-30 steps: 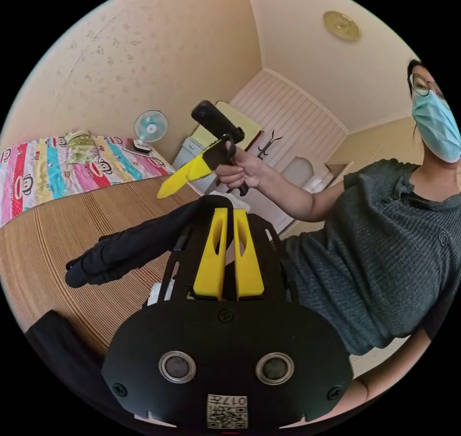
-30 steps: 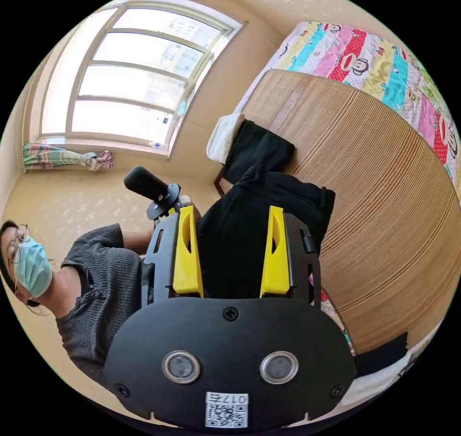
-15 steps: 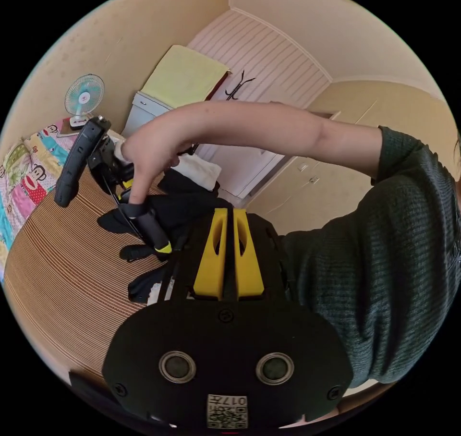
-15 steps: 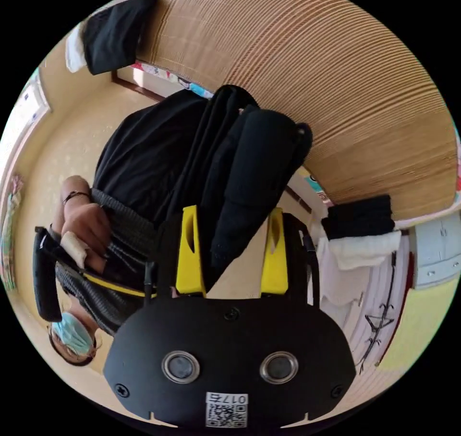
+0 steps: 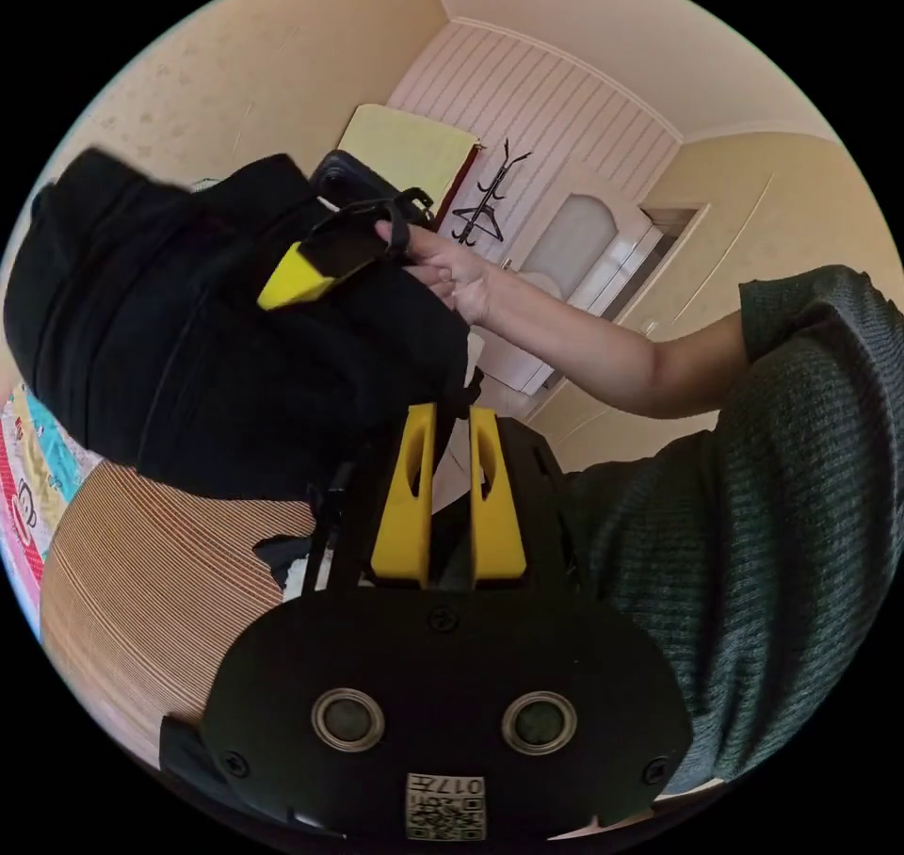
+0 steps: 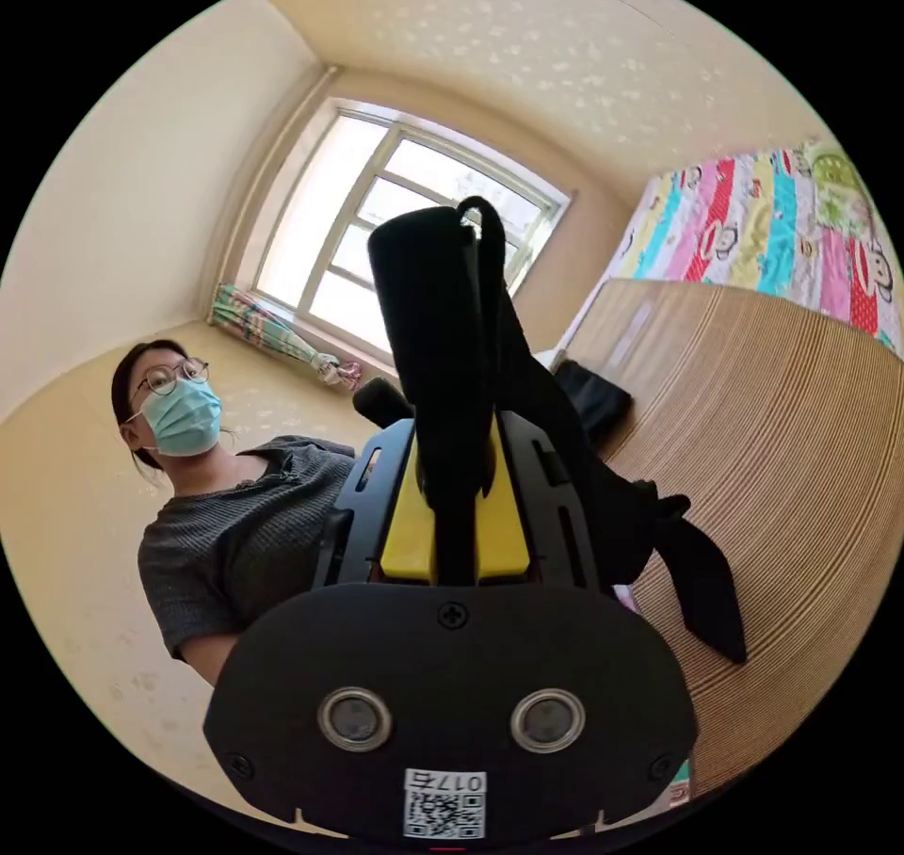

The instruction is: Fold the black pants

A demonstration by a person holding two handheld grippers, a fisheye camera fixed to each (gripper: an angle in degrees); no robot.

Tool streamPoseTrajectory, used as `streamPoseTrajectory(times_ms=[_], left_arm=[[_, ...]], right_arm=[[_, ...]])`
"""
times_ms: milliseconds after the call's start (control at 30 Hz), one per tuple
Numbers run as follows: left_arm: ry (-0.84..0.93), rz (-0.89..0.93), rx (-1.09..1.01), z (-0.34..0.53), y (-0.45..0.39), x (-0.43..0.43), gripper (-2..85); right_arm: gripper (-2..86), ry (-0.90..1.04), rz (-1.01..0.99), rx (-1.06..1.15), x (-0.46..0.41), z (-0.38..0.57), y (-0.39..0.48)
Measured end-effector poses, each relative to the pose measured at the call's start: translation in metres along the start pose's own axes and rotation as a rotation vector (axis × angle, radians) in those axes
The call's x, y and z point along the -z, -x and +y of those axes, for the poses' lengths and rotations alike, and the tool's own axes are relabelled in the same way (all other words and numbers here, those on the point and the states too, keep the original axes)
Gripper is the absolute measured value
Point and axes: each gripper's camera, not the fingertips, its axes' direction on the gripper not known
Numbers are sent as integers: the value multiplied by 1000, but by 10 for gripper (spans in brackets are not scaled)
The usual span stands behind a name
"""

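A: Bamboo mat (image 6: 791, 403) on the bed, striped cartoon quilt (image 6: 782, 224) at its far end, window (image 6: 395, 224) behind you — that's the backdrop. Where are the black pants (image 5: 188, 346)?

B: Up in the air, off the mat. In the right gripper view your right gripper (image 6: 457, 507) has its jaws pressed close on a thick bunch of the fabric; a strip stands up between them and the rest hangs down toward the mat. In the left gripper view that same tool shows above the bundle w/ your hand (image 5: 443, 266) on its handle.

A: And your left gripper (image 5: 447, 502)?

B: Jaws narrow, nearly together. Black cloth sits right at the tips, but I can't tell if they're pinching it.

A: Step?

B: Prob. mid-fold or re-gripping — pants are bunched, not laid flat, so the folding looks far from done.

A: Which way do they run?

B: As held, long axis is roughly vertical: clamped part up top, loose ends trailing down to the mat edge. Waist vs. hems — can't tell, too crumpled.

A: Next move?

B: You'll likely need to lower the bundle onto the mat, get a second hold w/ the left on an edge, then spread the length out flat before any fold. Watch the trailing end — it may drag or double under.
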Motion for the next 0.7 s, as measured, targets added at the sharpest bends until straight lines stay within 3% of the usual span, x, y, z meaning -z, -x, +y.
streamPoseTrajectory(times_ms=[133,200,267,533,700], left_arm=[[-305,-93,117,9,4,85,81],[-475,-254,230,18,0,129,106],[-530,-284,256,17,-3,144,120],[-447,-241,468,11,37,123,222],[-457,-147,504,36,59,112,182]], right_arm=[[62,-114,94,143,4,0,64],[62,-109,170,184,-9,-2,87],[63,-36,274,240,-39,-5,112],[74,293,367,250,-151,6,126],[54,241,254,192,-143,21,121]])
